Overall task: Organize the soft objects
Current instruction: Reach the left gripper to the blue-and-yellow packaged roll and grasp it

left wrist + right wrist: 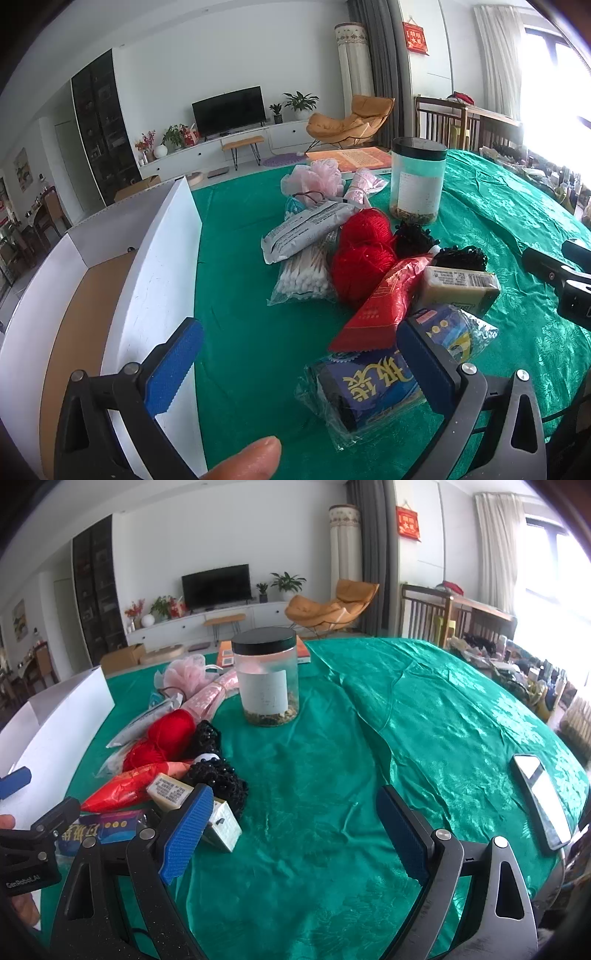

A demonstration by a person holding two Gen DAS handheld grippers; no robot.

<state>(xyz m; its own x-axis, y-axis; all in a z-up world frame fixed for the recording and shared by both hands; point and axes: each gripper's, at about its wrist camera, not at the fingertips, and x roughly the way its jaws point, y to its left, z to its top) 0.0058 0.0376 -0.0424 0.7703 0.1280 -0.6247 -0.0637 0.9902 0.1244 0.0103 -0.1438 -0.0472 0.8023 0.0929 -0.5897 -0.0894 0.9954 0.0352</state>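
Several soft things: lay heaped on the green-clothed counter [332, 775], left of its middle in the right wrist view.
Pile, far end: pink mesh puff [314, 177] and a pink wrapped roll [364, 186], with a grey flat packet [306, 230] leaning over them.
Pile, middle: red yarn [364, 254] touching a bag of cotton swabs [303, 277] on one side and black beaded netting [458, 258] on the other.
Pile, near end: red foil pouch [380, 306] lying over a blue pack in clear wrap [376, 384]; a wrapped soap bar [460, 284] just beside the pouch.
Standing in the way: clear jar with a black lid [264, 679], upright just behind the pile; an orange book [354, 158] flat behind the jar.
Box: white open box [155, 258] with a brown floor, at the left edge of the counter, its tall wall between the box floor and the pile.
Phone: dark phone [539, 801] flat on the cloth, well apart from the pile, to the right.
Left tongs [295, 369]: spread wide and empty, tilted down; the blue pack lay just beside the right-hand pad, the box wall by the other; a fingertip [255, 458] showed at the lower edge.
Right tongs [295, 834]: spread wide, gripping nothing, bare cloth between the pads; the soap bar and a small white box [221, 827] lay just behind the left-hand pad.
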